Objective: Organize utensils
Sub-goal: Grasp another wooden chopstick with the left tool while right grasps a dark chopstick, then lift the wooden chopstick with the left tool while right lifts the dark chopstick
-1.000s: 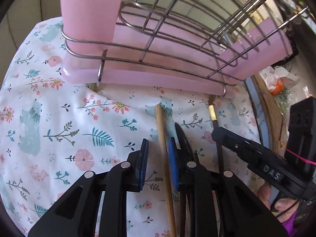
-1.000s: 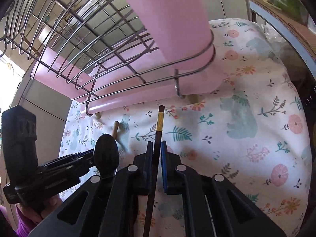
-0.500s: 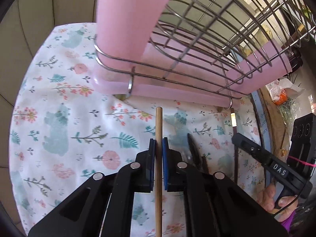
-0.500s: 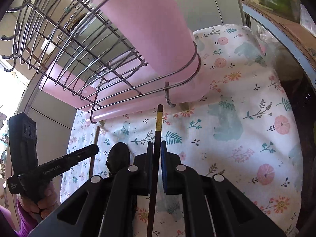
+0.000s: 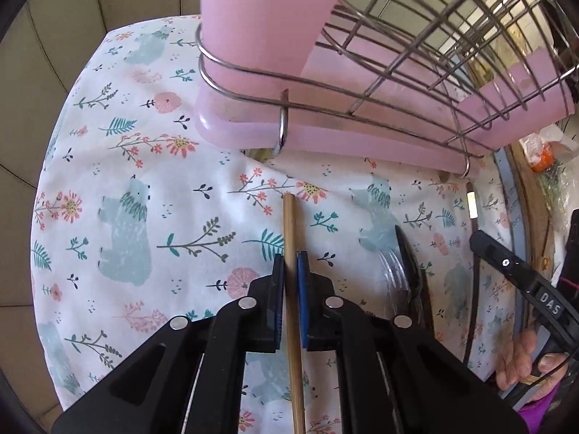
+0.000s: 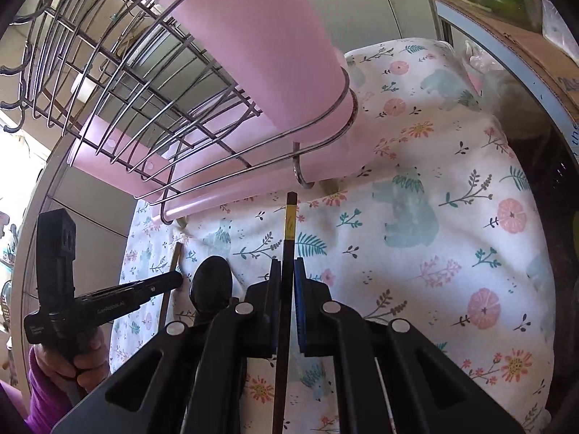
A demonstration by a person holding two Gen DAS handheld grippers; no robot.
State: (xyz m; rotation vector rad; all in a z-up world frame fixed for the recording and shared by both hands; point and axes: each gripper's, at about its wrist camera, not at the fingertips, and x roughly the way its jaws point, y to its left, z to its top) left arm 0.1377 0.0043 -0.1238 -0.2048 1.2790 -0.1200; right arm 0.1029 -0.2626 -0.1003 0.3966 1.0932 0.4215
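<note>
In the left wrist view my left gripper [image 5: 290, 264] is shut on a light wooden chopstick [image 5: 289, 224], whose tip points toward the pink utensil cup [image 5: 267, 18] in the wire dish rack [image 5: 416, 72]. In the right wrist view my right gripper [image 6: 287, 267] is shut on a dark chopstick [image 6: 290, 224] with a yellow band, aimed at the same pink cup [image 6: 260, 47]. A black spoon [image 6: 211, 282] lies on the floral cloth [image 6: 434, 253] between the two grippers. A clear plastic fork [image 5: 392, 275] lies against the spoon [image 5: 407, 253]. The left gripper [image 6: 170, 282] shows at the left.
The wire rack [image 6: 126, 101] sits in a pink drip tray [image 5: 343, 141] at the far side of the cloth [image 5: 126, 217]. A cardboard box [image 6: 514, 36] holding a green pepper stands at the right. The other hand's gripper [image 5: 506, 264] enters from the right edge.
My left gripper's jaws, open around the wooden chopstick a second ago, have closed on it. The right gripper has kept its grip on the dark chopstick.
</note>
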